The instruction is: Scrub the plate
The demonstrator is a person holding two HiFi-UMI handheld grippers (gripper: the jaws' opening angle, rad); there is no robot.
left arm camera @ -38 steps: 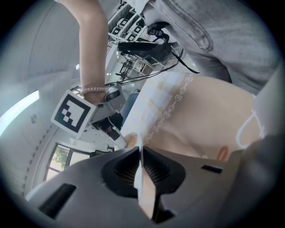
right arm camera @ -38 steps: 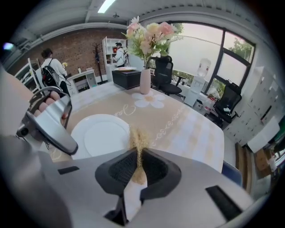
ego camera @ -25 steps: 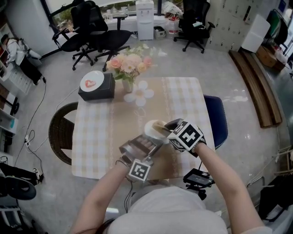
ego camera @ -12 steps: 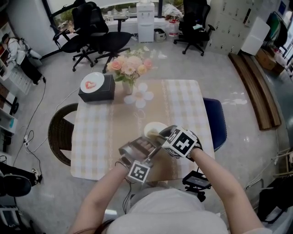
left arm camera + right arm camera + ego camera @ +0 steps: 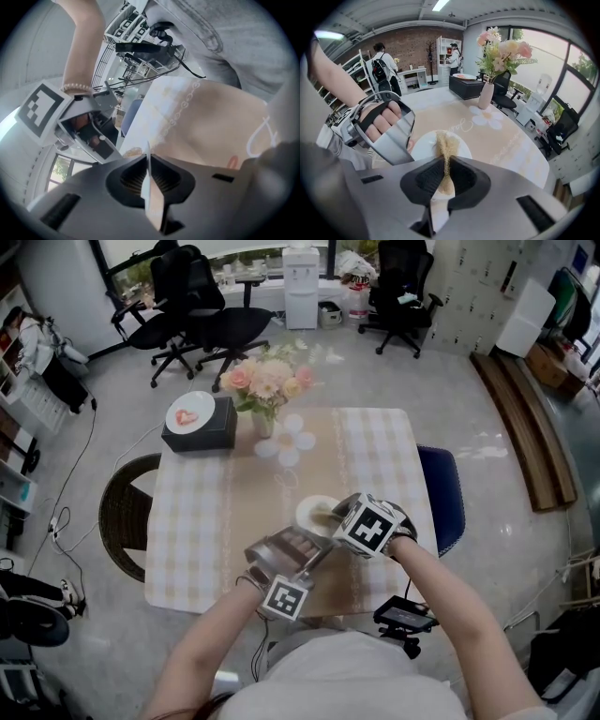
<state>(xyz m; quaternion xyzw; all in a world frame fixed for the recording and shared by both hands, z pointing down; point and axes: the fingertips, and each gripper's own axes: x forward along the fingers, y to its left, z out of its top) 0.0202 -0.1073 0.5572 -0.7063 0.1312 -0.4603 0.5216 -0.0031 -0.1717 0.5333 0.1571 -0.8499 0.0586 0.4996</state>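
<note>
Over the last second your right gripper (image 5: 444,163) has drawn the scrubber (image 5: 446,140) across the plate (image 5: 423,146), from its far rim back toward its middle. A stroke is under way, so I judge the scrubbing to be mid-course, not finished. The right fingers are closed narrow on the tan, fibrous scrubber. Its free end pokes out just past the fingertips and rests on the plate's face.

Your left gripper (image 5: 147,159) has kept its place. Its fingers are pinched tight on the plate's near rim, which shows as a thin white edge between them, and they steady it over the desk (image 5: 375,456). I cannot tell whether the plate is lifted clear of the desk.

Counted: two grippers, one scrubber and one plate in hand. Well beyond both sets of fingers there is a second plate (image 5: 190,412) on one black box (image 5: 202,435), and one vase of flowers (image 5: 265,390).
</note>
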